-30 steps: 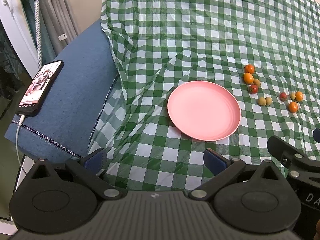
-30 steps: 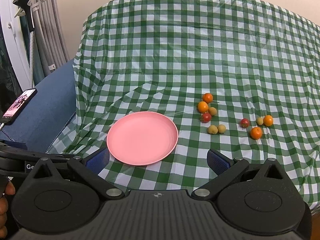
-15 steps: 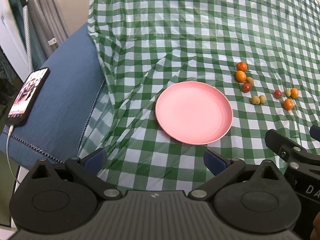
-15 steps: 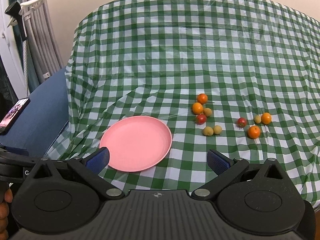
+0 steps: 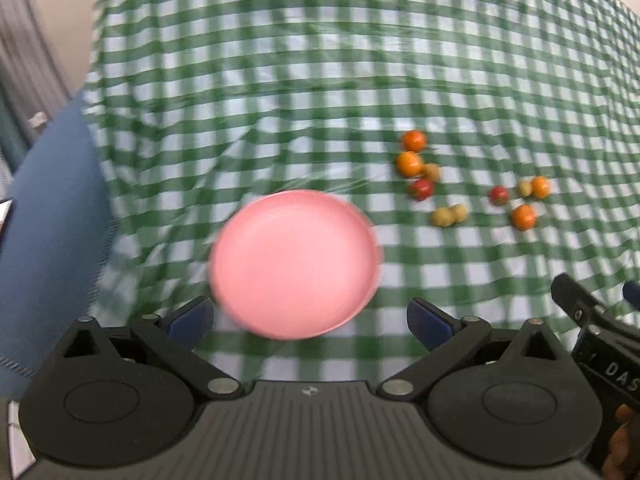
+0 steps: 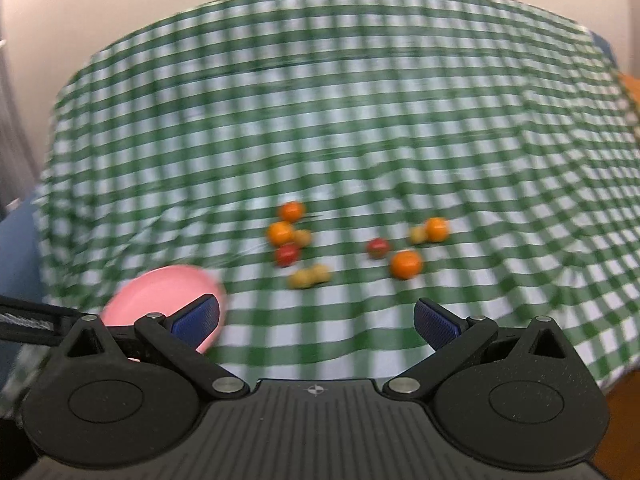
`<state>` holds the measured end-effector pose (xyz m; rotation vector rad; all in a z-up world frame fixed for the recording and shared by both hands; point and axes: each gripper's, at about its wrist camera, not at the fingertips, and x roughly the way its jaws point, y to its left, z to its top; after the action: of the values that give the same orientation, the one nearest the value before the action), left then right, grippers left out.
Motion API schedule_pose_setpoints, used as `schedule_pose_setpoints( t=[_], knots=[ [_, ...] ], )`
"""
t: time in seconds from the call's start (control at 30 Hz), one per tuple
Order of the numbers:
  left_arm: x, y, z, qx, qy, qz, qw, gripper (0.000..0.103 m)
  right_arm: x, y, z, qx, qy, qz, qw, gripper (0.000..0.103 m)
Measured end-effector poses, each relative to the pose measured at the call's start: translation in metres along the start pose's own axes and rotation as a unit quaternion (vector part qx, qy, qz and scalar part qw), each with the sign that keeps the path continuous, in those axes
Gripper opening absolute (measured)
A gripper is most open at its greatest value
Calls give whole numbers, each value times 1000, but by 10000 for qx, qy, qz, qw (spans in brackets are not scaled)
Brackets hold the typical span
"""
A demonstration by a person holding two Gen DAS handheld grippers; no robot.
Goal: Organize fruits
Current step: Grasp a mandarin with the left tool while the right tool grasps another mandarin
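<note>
- my left gripper [image 5: 308,318] and right gripper [image 6: 316,320] both hang with jaws spread wide, nothing between them.
- the pink plate [image 5: 296,264] lies bare just ahead of the left one, so i judge no sorting done yet.
- all the small fruits [image 6: 304,240] sit loose beyond it in two clusters, the second cluster [image 6: 408,246] to the right.
- green checked cloth [image 6: 320,120] is rumpled; a plain wall [image 6: 120,0] stands behind, a blue cushion [image 5: 52,220] at left.

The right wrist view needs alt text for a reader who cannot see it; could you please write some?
Motion-blurred fisheye view: ten small orange, red and yellow fruits lie scattered on a green checked tablecloth, none on the empty pink plate at lower left. The open right gripper fills the foreground, holding nothing.
</note>
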<state>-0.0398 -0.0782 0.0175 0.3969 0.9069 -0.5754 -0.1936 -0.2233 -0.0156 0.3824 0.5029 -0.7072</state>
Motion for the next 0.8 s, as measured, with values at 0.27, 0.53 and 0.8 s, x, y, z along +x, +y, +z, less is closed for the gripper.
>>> schedule_pose_setpoints(
  t=[0.27,0.53,0.8],
  knots=[
    [71,-59,64,-104,353,-658,9972,103,78,-53,16,177,90,-806,9966,102],
    [186,-98,117,230,986,-508,9936,103,187,-67,12,250,359,-965,9944,102],
    [258,-85,162,-392,1205,-473,9908,103,247,-64,-2,-12,566,-1051,9929,102]
  ],
)
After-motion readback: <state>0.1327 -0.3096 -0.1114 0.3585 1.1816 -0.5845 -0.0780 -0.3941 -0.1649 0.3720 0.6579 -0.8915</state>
